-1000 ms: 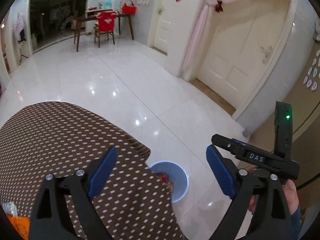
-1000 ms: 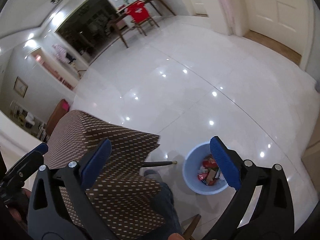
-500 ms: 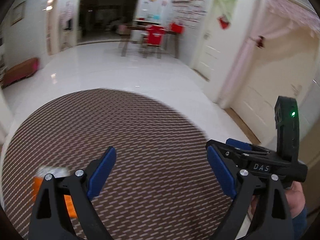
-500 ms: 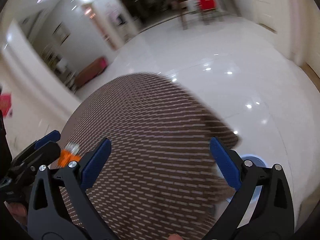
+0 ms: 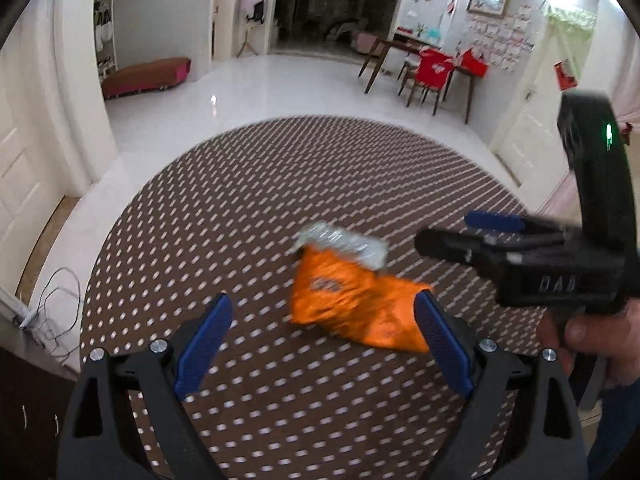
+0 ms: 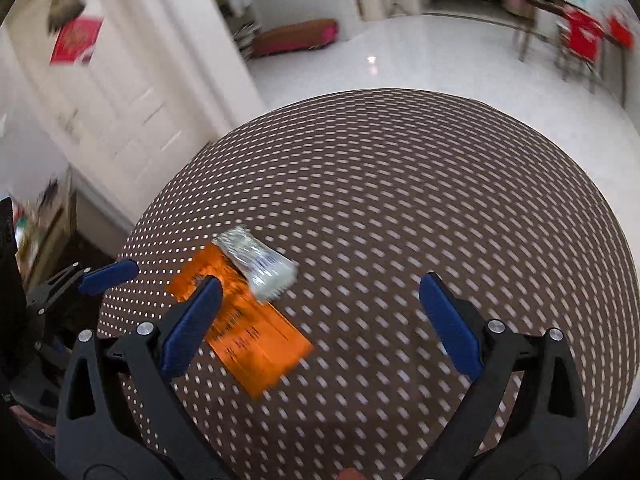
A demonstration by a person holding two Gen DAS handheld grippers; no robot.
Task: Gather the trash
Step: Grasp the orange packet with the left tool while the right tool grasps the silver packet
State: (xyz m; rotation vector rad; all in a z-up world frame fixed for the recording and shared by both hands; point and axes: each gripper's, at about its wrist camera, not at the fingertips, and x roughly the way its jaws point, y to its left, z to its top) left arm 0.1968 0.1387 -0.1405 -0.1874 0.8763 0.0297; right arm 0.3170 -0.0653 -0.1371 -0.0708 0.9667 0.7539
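Observation:
An orange snack wrapper [image 5: 352, 308] [image 6: 248, 328] lies flat on a round table [image 5: 248, 184] [image 6: 420, 184] with a brown dotted cloth. A crumpled silvery wrapper [image 5: 344, 242] [image 6: 258, 260] rests on the orange one's far end. My left gripper [image 5: 322, 336] hovers open just short of the orange wrapper, its right pad beside the wrapper's edge. In its own view my right gripper [image 6: 316, 312] is open above the cloth, right of both wrappers; the left wrist view shows its body at the right [image 5: 532, 264]. Nothing is held. The image is blurred.
White tiled floor [image 5: 280, 88] surrounds the table. A wooden table with a red-covered chair [image 5: 434, 68] stands at the far right, a low red bench [image 5: 146, 76] at the far left. Cables [image 5: 56, 308] lie on the floor at the left. A white door [image 6: 100, 92] is behind.
Both views have swung from the floor and the blue bin to the table top. The orange and silver wrappers have come from the left edge into the middle, between the left fingers.

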